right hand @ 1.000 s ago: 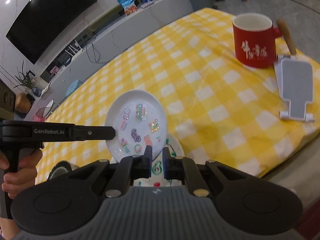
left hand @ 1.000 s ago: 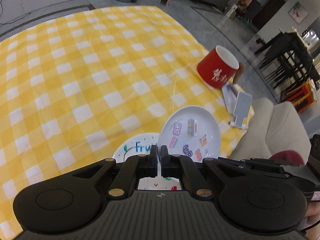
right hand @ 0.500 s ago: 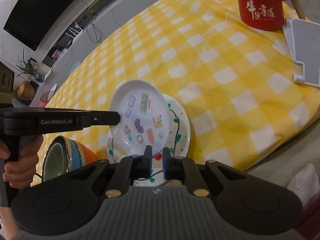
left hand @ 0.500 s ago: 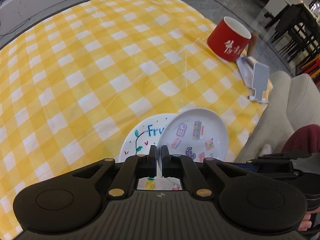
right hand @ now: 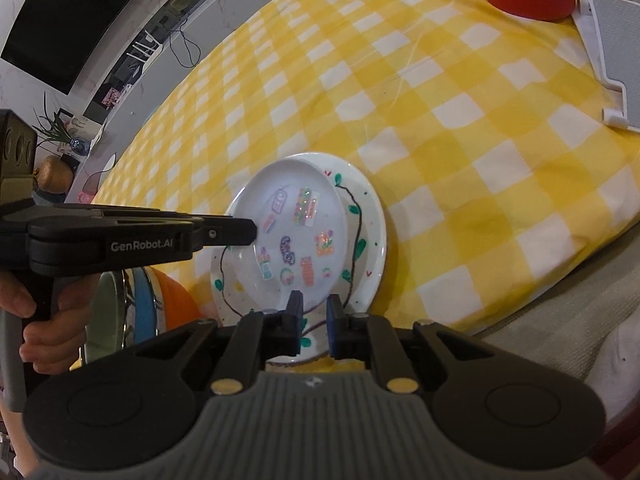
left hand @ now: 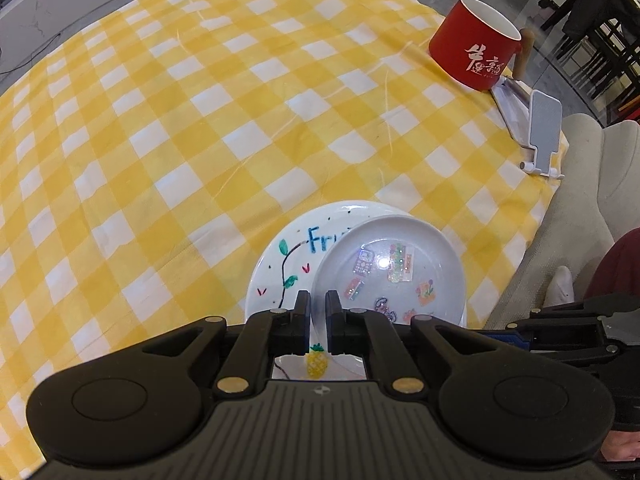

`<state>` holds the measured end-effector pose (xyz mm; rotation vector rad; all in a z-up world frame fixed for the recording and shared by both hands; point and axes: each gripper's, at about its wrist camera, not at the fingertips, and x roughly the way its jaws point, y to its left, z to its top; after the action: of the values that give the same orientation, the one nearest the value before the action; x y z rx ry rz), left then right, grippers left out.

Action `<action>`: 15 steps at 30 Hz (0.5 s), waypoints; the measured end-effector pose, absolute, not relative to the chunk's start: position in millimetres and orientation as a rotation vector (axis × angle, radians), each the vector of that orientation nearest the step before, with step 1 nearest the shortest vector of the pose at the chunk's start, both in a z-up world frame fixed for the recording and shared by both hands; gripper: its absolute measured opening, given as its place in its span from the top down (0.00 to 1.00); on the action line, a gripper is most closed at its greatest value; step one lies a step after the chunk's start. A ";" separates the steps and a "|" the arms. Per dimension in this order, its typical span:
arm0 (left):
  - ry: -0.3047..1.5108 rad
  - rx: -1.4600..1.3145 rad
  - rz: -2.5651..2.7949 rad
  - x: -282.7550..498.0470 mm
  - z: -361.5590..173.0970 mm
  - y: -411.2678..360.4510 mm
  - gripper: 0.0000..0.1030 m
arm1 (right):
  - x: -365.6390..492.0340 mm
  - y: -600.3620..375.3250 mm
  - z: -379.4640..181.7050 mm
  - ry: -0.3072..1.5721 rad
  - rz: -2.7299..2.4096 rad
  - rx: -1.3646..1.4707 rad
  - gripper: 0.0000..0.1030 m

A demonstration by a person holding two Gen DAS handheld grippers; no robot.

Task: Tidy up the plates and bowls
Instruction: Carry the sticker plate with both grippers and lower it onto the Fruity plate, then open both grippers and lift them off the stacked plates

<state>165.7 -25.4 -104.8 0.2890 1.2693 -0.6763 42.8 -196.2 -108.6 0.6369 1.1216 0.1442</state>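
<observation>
Two tongs pinch one small sticker plate (right hand: 298, 236): left gripper (left hand: 318, 316) and right gripper (right hand: 313, 320) narrow on its rim (glazed, slippery, breakable), above the fruit plate (right hand: 370, 236).

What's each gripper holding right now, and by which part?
Both hold the small sticker plate by its rim: the left gripper at one edge, the right gripper at another.
</observation>
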 end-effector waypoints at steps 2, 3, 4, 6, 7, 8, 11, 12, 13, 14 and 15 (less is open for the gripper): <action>1.268 0.297 -0.678 165.8 -104.4 -25.2 0.93 | 42.8 -195.3 -108.8 1.126 0.155 0.637 0.90; 1.267 0.306 -0.678 165.5 -104.6 -25.4 0.93 | 42.6 -194.4 -108.3 1.126 0.160 0.635 0.89; 1.264 0.319 -0.675 164.7 -104.7 -25.6 0.93 | 42.5 -194.7 -108.2 1.124 0.162 0.635 0.88; 1.256 0.353 -0.663 162.9 -105.5 -27.3 0.93 | 43.0 -194.2 -103.7 1.109 0.166 0.620 0.87; 1.254 0.364 -0.662 162.5 -106.3 -27.9 0.93 | 42.9 -192.9 -100.6 1.097 0.174 0.600 0.87; 1.255 0.367 -0.664 162.7 -107.3 -28.4 0.93 | 42.5 -191.7 -98.0 1.088 0.177 0.584 0.87; 1.263 0.380 -0.668 163.0 -110.1 -29.6 0.93 | 42.2 -189.4 -95.9 1.081 0.178 0.567 0.87; 1.261 0.389 -0.667 162.7 -110.5 -29.8 0.92 | 42.7 -188.9 -96.8 1.088 0.179 0.569 0.87; 1.258 0.396 -0.665 162.5 -110.8 -29.9 0.92 | 43.1 -189.0 -98.1 1.095 0.179 0.572 0.87; 1.258 0.399 -0.664 162.6 -110.9 -29.7 0.91 | 43.4 -189.1 -99.3 1.098 0.176 0.571 0.87; 1.258 0.399 -0.661 163.1 -111.0 -29.5 0.91 | 43.6 -189.5 -101.1 1.100 0.169 0.564 0.87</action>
<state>163.1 -29.5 -111.0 0.3994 1.2579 -0.6613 43.6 -189.5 -101.1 0.5636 1.1000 0.1687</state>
